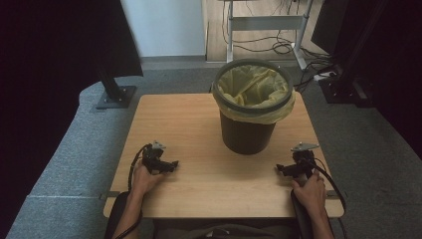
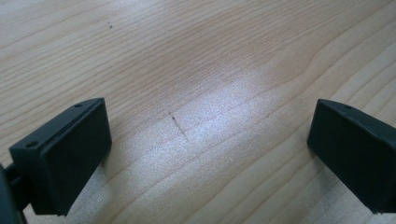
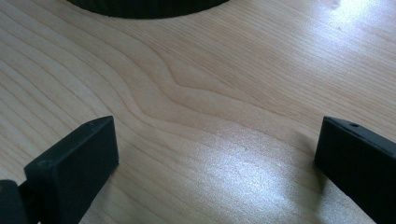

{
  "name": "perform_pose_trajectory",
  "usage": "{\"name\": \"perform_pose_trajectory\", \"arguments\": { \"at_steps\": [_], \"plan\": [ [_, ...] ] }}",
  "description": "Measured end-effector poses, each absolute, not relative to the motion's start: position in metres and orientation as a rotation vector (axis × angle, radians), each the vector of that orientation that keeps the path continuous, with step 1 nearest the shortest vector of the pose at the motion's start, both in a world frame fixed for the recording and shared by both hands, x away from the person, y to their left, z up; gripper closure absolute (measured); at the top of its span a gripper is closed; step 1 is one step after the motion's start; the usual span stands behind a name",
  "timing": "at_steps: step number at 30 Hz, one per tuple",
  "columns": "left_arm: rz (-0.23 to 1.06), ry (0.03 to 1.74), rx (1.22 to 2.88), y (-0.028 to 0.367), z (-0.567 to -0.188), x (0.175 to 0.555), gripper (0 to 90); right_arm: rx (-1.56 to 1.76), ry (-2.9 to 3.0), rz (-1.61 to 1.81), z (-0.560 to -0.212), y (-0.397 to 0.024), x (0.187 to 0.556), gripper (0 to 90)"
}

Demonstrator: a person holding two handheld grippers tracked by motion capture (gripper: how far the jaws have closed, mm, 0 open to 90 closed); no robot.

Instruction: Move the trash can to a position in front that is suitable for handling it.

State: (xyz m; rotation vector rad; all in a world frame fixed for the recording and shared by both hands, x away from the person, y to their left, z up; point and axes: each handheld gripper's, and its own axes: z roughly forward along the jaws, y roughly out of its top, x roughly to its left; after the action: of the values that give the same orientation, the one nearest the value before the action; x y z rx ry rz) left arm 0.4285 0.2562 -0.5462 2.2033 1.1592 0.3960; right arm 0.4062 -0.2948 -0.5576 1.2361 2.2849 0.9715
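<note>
Both forearms enter from the near table edge. The left gripper [image 1: 171,164] and right gripper [image 1: 279,169] rest low on the wooden table [image 1: 199,124], jaws spread wide, empty, pointing inward. Beyond stands the bin [image 1: 248,134], probably lined with a yellow bag [image 1: 254,87].

1. The table [image 1: 199,124] is light wood, pale tan with a flowing darker grain; a thin dark scratch [image 2: 180,128] marks it in the left gripper view.
2. The bin [image 1: 247,133] is dark, nearly black, with a dark grey-green rim.
3. The bag [image 1: 254,85] lining it is pale yellow, slightly see-through.
4. The left gripper [image 1: 171,164] and the right gripper [image 1: 281,169] are black, each topped with a grey plate; their cables are black too.
5. The floor [image 1: 74,149] is grey carpet, flecked.
6. The wall [image 1: 164,27] behind is off-white.
</note>
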Motion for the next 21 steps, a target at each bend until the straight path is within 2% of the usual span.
{"name": "perform_pose_trajectory", "arguments": {
  "at_steps": [21],
  "plan": [
    [0.336,1.144,2.254,0.256,-0.541,0.439,0.0,1.193,2.338,0.974,-0.556,-0.293,0.405,0.0]
  ]
}}
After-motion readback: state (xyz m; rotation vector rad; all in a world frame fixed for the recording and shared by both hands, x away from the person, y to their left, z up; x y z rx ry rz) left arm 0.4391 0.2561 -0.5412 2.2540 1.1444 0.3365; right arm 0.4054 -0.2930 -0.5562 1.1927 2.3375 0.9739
